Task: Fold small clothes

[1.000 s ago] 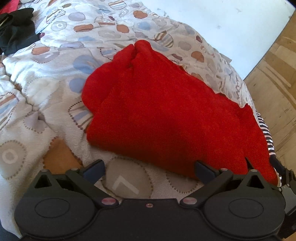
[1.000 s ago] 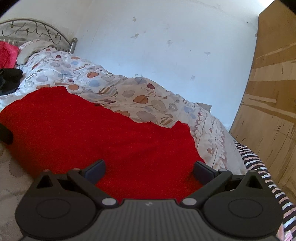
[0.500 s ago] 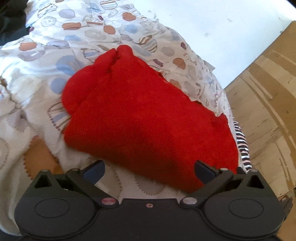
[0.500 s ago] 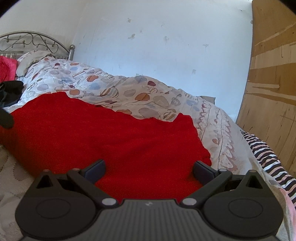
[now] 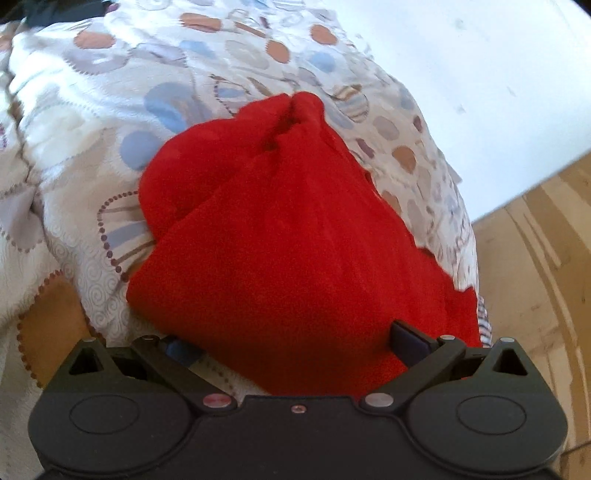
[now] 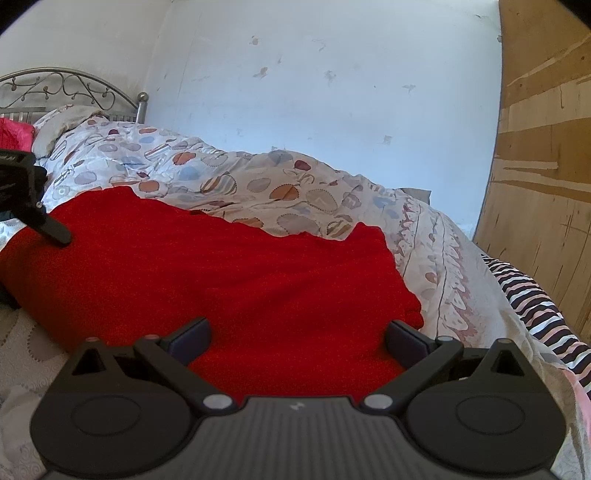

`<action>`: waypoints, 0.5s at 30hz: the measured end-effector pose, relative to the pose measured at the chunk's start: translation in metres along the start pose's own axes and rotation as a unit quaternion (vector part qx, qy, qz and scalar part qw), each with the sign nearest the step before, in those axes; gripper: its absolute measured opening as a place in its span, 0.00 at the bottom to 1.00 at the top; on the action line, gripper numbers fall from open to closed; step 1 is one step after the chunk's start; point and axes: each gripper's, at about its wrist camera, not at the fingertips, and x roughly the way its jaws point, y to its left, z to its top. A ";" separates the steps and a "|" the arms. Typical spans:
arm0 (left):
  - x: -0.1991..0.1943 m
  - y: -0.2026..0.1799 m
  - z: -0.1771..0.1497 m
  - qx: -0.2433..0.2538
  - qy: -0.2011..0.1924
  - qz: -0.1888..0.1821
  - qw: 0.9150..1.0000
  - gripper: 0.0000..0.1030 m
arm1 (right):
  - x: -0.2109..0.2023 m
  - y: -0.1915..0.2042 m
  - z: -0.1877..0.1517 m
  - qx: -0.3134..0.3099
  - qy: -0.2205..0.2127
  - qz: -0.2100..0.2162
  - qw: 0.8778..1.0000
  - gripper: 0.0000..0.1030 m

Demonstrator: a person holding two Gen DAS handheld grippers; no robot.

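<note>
A red knit garment (image 5: 295,251) lies folded on the patterned quilt (image 5: 110,110), its far end bunched into a narrow tip. My left gripper (image 5: 295,345) is open at the garment's near edge, and the cloth spreads between its fingers and covers part of the left one. In the right wrist view the same red garment (image 6: 221,273) stretches across the quilt (image 6: 295,192). My right gripper (image 6: 297,339) is open low over the garment's near right part, with red cloth between its fingers. The left gripper's finger (image 6: 51,229) shows at that view's left edge, on the garment.
A wooden panel (image 6: 546,184) stands close on the right, with a striped cloth (image 6: 535,295) on the bed's edge below it. A metal headboard (image 6: 62,88) and a pillow (image 6: 66,122) are at the far left. Dark clothing (image 5: 55,11) lies beyond the garment.
My left gripper has moved in to the garment's near edge, so cloth now lies between its fingers. In the right wrist view, the left gripper has moved further in at the left edge.
</note>
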 end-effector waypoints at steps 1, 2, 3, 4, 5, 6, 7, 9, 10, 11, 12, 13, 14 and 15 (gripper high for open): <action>0.000 0.001 0.000 -0.008 -0.005 0.001 1.000 0.99 | 0.000 0.000 0.000 0.000 0.000 0.000 1.000 1.00; -0.001 0.002 -0.001 -0.018 -0.011 0.001 1.000 0.99 | 0.000 0.000 0.000 0.001 0.000 0.001 1.000 1.00; 0.000 0.003 0.000 -0.025 -0.015 0.002 1.000 0.99 | 0.000 -0.001 0.000 0.001 0.000 0.001 1.000 1.00; 0.000 0.005 0.000 -0.032 -0.018 0.003 0.999 0.99 | 0.000 -0.001 0.000 0.002 0.000 0.002 1.000 1.00; 0.000 0.006 0.000 -0.037 -0.021 0.003 0.999 0.99 | 0.000 -0.001 0.000 0.002 0.000 0.002 1.000 1.00; 0.000 0.007 -0.001 -0.038 -0.022 0.002 0.999 0.99 | 0.000 -0.001 0.000 0.002 0.000 0.002 1.000 1.00; 0.000 0.007 -0.001 -0.036 -0.023 0.002 0.999 0.99 | 0.000 -0.001 0.000 0.002 0.000 0.002 1.000 1.00; 0.000 0.008 -0.001 -0.033 -0.024 0.003 0.999 0.99 | 0.000 -0.001 0.000 0.002 0.000 0.002 1.000 1.00; 0.000 0.009 -0.001 -0.034 -0.024 0.003 0.999 0.99 | 0.000 -0.001 0.000 0.002 0.000 0.002 1.000 1.00; 0.001 0.009 0.000 -0.036 -0.024 0.003 0.999 0.99 | 0.000 -0.001 0.000 0.002 0.000 0.002 1.000 1.00; 0.001 0.010 0.001 -0.040 -0.022 0.002 0.999 0.99 | 0.001 -0.001 0.000 0.003 0.000 0.002 1.000 1.00; 0.001 0.012 0.002 -0.047 -0.021 -0.002 0.999 0.98 | 0.001 -0.002 0.000 0.004 0.001 0.003 1.000 1.00; -0.001 0.015 0.004 -0.061 -0.022 -0.006 0.998 0.95 | 0.001 -0.002 0.000 0.006 0.003 0.005 1.000 1.00; -0.004 0.020 0.004 -0.079 -0.027 -0.009 0.996 0.92 | 0.002 -0.003 0.001 0.010 0.004 0.008 1.000 1.00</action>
